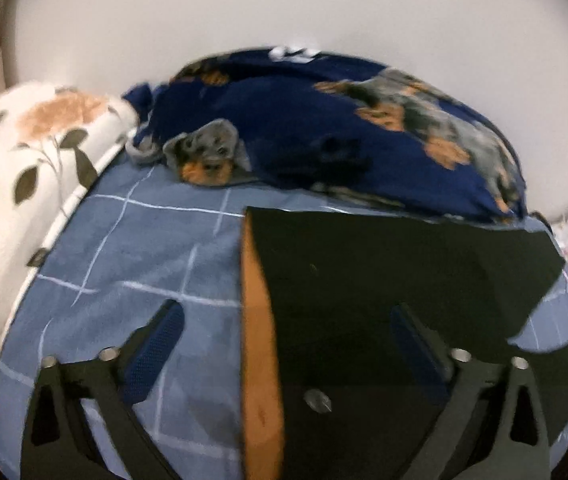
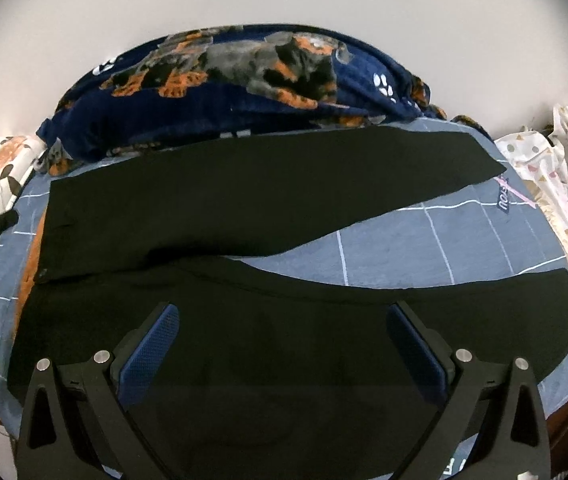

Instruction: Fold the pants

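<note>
Black pants [image 2: 244, 200] lie spread flat on a blue checked bed sheet [image 2: 423, 240]. Their waist is at the left and the two legs splay apart toward the right. An orange inner waistband [image 1: 258, 340] shows along the waist edge. My left gripper [image 1: 285, 310] hovers open over that waist edge, one finger above the sheet and the other above the black cloth. My right gripper [image 2: 282, 308] is open above the near leg [image 2: 483, 312], with nothing pinched between its blue pads [image 2: 148, 356].
A navy blanket with a dog print [image 1: 303, 128] is heaped along the far side of the bed against a pale wall. A white floral pillow [image 1: 24, 160] lies at the left. A white dotted cloth [image 2: 555, 168] sits at the right edge.
</note>
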A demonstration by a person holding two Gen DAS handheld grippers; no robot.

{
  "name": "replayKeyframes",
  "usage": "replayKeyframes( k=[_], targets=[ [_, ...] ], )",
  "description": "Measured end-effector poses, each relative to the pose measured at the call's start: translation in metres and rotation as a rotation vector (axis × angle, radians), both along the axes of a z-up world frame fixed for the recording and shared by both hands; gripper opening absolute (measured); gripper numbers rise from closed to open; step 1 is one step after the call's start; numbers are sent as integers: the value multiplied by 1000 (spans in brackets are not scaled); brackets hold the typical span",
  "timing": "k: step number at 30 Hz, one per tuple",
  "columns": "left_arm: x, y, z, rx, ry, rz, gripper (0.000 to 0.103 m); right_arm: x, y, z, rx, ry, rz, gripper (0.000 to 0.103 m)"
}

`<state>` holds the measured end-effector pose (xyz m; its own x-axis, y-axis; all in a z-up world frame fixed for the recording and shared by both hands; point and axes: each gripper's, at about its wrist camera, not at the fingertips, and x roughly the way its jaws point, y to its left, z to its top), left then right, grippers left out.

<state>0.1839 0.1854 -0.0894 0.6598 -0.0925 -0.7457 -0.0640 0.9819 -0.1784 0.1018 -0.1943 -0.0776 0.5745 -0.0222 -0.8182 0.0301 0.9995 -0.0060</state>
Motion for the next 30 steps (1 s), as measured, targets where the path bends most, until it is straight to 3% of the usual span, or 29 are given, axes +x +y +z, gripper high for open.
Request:
replayKeyframes(
  k=[4, 6, 10, 14, 16, 17, 18, 20, 24, 30],
  targets=[
    [53, 31, -25, -34, 90, -27, 60, 9, -4, -8, 10, 18, -14, 103],
    [76, 44, -38, -100, 131, -55, 59, 13, -4, -12, 14, 29, -16, 103],
    [103, 51, -49, -86, 152, -76, 59, 19, -1, -20, 4, 49, -11, 103],
    [120, 47, -48, -144, 122, -145, 59, 23, 3, -26, -3, 70, -5, 103],
    [128, 41, -52, -153, 157, -181, 56, 25, 4, -29, -6, 78, -5, 103],
    [131, 34, -56, -133, 192, -195, 41, 26, 5, -30, -5, 82, -6, 103],
    [131, 31, -57, -124, 202, -211, 32, 27, 5, -31, -3, 86, -6, 103],
    [122, 28, -51, -84, 170, -206, 10, 27, 4, -32, 4, 91, -5, 103],
    [94, 35, -26, -175, 63, -173, 9, 26, 3, -29, 6, 75, -8, 103],
    [40, 7, 27, -132, -67, -200, 8, 36, -10, -24, 113, 81, -2, 103]
  ],
)
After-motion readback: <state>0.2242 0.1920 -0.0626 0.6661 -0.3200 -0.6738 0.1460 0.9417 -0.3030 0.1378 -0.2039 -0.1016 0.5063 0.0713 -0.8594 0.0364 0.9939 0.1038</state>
